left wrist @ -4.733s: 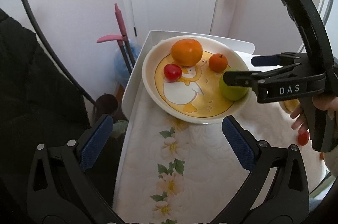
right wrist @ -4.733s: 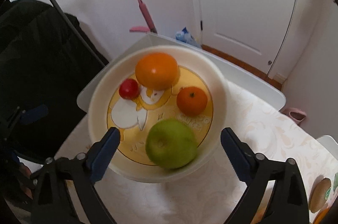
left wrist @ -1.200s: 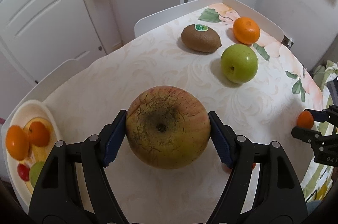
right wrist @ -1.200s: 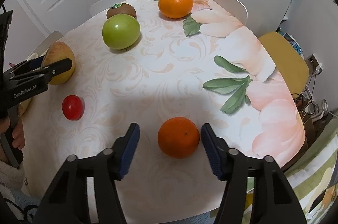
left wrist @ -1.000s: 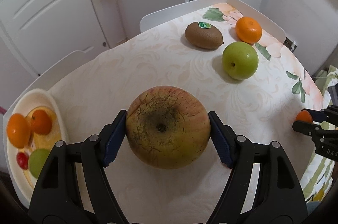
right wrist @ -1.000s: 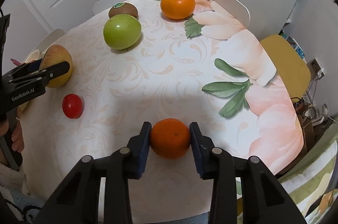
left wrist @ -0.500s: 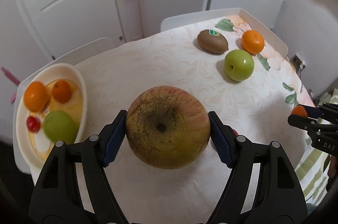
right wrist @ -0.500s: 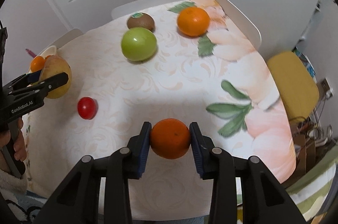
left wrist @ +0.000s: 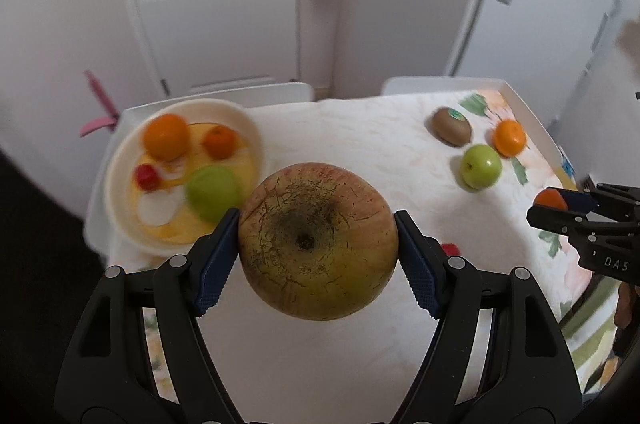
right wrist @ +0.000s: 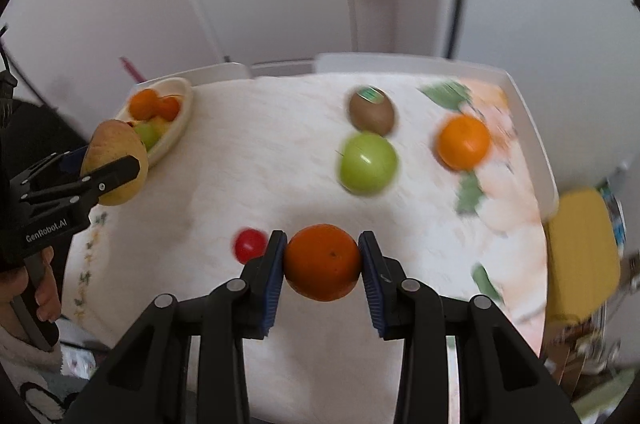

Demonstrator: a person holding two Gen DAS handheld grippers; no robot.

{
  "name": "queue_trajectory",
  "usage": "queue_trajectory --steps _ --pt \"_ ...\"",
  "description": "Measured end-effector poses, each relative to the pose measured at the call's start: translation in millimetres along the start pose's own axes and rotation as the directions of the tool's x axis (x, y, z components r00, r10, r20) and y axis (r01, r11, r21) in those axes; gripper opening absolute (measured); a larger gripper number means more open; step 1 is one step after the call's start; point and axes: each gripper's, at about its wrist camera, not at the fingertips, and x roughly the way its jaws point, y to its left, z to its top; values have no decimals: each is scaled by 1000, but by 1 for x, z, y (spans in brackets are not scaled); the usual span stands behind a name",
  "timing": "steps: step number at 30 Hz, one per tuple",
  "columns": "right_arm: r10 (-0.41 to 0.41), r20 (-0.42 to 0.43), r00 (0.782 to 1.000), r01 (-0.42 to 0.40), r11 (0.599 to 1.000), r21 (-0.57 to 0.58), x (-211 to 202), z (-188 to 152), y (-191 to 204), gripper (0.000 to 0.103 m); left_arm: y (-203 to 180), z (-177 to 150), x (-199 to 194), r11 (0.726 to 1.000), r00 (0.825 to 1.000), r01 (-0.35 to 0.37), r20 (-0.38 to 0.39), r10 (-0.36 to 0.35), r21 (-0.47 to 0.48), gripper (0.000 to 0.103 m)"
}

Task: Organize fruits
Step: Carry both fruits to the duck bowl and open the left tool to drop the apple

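Over on the far left there's a shallow cream bowl (left wrist: 120, 159) with a yellow cartoon print, holding two oranges, a green apple and a small red tomato; the left gripper (left wrist: 316, 244) is clamped on a big russet apple (left wrist: 318, 242), skin rough and crackled, lifted above the quilted tablecloth (left wrist: 360, 143); a lone red tomato (right wrist: 249, 244) sits near; the right gripper (right wrist: 322, 264) squeezes a smooth little orange (right wrist: 322, 262); far right lie a fuzzy stickered kiwi (right wrist: 371, 111), a glossy green apple (right wrist: 368, 163) and a round orange (right wrist: 463, 143).
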Motion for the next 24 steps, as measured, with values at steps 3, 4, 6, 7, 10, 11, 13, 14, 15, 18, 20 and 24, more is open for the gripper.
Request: queue_trajectory --steps 3,4,6,7,10,11,13,14,15,18,20,24 --pt "47 2 999 -47 997 -57 3 16 17 34 19 -1 -10 998 999 -40 12 40 -40 80" --pt "61 2 998 -61 995 -73 4 21 23 34 25 -1 -13 998 999 -49 16 49 -49 80" --pt "84 0 996 -84 990 -110 7 31 36 34 39 0 -19 995 997 -72 29 74 -69 80" --pt "95 -1 996 -94 987 -130 9 37 45 34 46 0 -21 993 996 -84 34 87 -78 80" --pt "124 -2 992 -123 980 -158 15 49 63 34 67 2 -23 989 993 -111 39 116 -100 80" --pt "132 -2 991 -131 977 -167 18 53 70 34 73 2 -23 988 992 -117 39 122 -105 80" --pt "146 -2 989 -144 972 -186 24 63 83 34 86 4 -21 986 991 -126 37 131 -112 80" --pt "152 -1 988 -149 969 -196 27 67 90 34 91 5 -20 985 990 -129 36 134 -114 80" --pt "157 0 988 -154 967 -205 30 72 97 34 96 6 -17 985 990 -130 34 135 -114 80" --pt "168 4 986 -163 960 -227 38 83 112 34 110 9 -5 985 991 -132 20 135 -108 80" --pt "174 6 985 -167 958 -234 45 91 122 34 116 11 4 986 991 -132 12 134 -98 80" --pt "180 7 984 -174 956 -235 60 104 138 34 128 15 22 989 992 -128 -3 128 -74 80"
